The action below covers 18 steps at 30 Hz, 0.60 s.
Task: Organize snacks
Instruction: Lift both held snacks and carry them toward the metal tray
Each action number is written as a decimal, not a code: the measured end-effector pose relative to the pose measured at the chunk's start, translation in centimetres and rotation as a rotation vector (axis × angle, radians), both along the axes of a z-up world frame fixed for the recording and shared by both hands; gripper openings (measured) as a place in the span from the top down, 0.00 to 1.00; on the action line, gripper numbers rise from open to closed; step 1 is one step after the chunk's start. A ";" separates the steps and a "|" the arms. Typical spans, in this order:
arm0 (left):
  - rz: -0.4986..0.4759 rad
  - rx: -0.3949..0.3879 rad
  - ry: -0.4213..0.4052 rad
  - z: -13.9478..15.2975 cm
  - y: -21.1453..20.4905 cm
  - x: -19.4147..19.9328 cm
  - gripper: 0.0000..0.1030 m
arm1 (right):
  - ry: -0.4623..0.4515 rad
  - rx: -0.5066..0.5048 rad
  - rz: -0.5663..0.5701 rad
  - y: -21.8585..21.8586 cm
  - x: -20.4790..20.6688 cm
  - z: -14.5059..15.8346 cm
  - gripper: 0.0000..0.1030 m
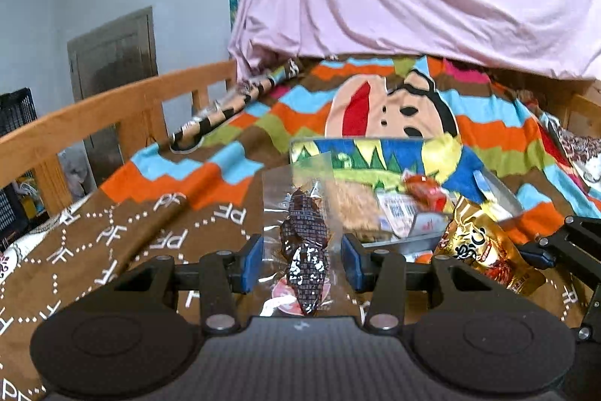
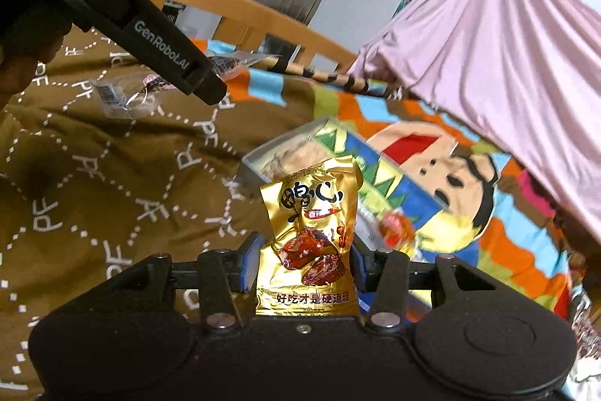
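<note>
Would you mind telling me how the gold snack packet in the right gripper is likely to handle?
The gold packet probably flexes rather than holds shape: its foil is creased between the right gripper. The glossy film may be slippery. It looks light, standing up unsupported above the fingers.

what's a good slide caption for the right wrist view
Right gripper holds a gold snack pack above the box.

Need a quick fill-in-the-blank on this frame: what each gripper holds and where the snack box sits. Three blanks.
1. The right gripper is shut on a ____-coloured snack packet.
2. The left gripper pinches a clear packet of ____ wrapped pieces.
3. The open snack box lies on the ____, not on a table.

Missing words: gold; dark; bed
</note>
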<state>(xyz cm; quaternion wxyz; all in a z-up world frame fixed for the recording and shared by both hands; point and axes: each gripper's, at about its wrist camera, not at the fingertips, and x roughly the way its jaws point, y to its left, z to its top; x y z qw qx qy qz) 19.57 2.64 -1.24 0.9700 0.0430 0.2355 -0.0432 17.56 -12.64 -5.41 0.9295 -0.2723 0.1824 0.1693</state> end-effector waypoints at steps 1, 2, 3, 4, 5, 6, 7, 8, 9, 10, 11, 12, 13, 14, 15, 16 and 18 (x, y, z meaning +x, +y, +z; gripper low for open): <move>0.002 -0.002 -0.008 0.0 0.0 0.0 0.53 | -0.015 0.000 0.001 0.0 0.0 0.1 0.52; 0.004 -0.005 -0.017 0.1 0.0 0.1 0.53 | -0.029 0.001 0.002 0.0 0.0 0.2 0.52; 0.007 -0.008 -0.026 0.1 0.0 0.0 0.53 | -0.042 0.002 0.003 0.0 0.1 0.4 0.52; 0.009 -0.008 -0.032 0.1 0.0 0.0 0.53 | -0.056 0.001 0.003 0.0 0.2 0.5 0.52; 0.011 -0.009 -0.039 0.1 0.0 0.1 0.53 | -0.071 -0.001 0.004 0.0 0.4 0.6 0.52; 0.015 -0.010 -0.047 0.1 0.0 0.2 0.53 | -0.082 -0.003 0.006 0.1 0.5 0.6 0.52; 0.017 -0.013 -0.053 0.1 0.1 0.2 0.53 | -0.097 -0.007 0.008 0.1 0.7 0.7 0.52; 0.018 -0.018 -0.061 0.2 0.0 0.4 0.53 | -0.111 -0.011 0.010 0.2 0.9 0.8 0.52; 0.019 -0.021 -0.066 0.2 0.1 0.6 0.53 | -0.123 -0.014 0.012 0.3 1.2 0.9 0.52; 0.019 -0.027 -0.069 0.2 0.0 0.9 0.53 | -0.134 -0.012 0.013 0.3 1.5 1.1 0.52; 0.021 -0.034 -0.074 0.3 0.0 1.3 0.53 | -0.144 -0.008 0.012 0.4 1.8 1.3 0.52; 0.022 -0.039 -0.080 0.4 0.0 1.5 0.53 | -0.156 -0.004 0.010 0.4 2.2 1.5 0.52; 0.022 -0.040 -0.089 0.5 -0.1 1.8 0.53 | -0.167 0.001 0.006 0.3 2.6 1.7 0.52; 0.020 -0.039 -0.101 0.5 -0.2 2.0 0.53 | -0.179 0.004 0.004 0.2 3.0 2.0 0.52; 0.020 -0.035 -0.115 0.5 -0.3 2.3 0.53 | -0.191 0.006 0.003 0.1 3.5 2.2 0.52; 0.018 -0.032 -0.124 0.5 -0.4 2.6 0.53 | -0.201 0.007 0.002 0.0 3.9 2.3 0.52; 0.021 -0.028 -0.141 0.6 -0.6 3.5 0.53 | -0.219 0.009 -0.001 -0.2 4.9 2.7 0.52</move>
